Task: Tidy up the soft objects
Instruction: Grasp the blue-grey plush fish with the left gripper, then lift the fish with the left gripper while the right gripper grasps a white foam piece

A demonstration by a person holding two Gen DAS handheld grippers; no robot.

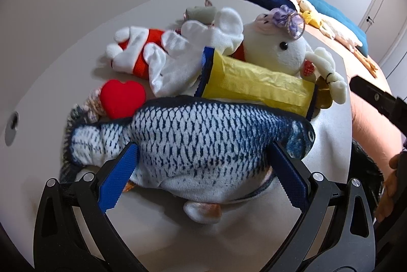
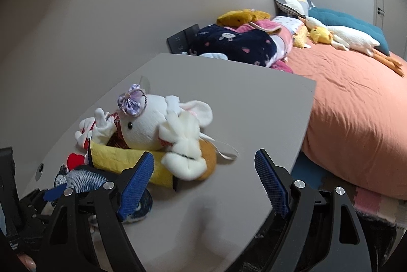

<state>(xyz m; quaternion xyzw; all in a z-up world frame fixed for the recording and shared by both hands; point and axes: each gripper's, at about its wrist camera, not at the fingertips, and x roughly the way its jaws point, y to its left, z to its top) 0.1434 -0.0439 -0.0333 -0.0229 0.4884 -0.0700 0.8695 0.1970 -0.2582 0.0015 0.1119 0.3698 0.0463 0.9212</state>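
Little looks sorted; the toys lie heaped mid-frame on the grey table [image 2: 254, 104]; left gripper [image 1: 203, 170] straddles the plush fish [image 1: 203, 129] (grip uncertain); right gripper [image 2: 203, 180] gapes wide, empty.

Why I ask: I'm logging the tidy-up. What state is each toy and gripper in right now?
left gripper: jaws on either side of the fish, pressure unclear.
right gripper: jaws wide open, empty.
fish: on its side between the left jaws.
white rabbit: lying on the yellow pouch.
yellow pouch: on its side, crumpled.
red heart: on the table, by the fish's tail.
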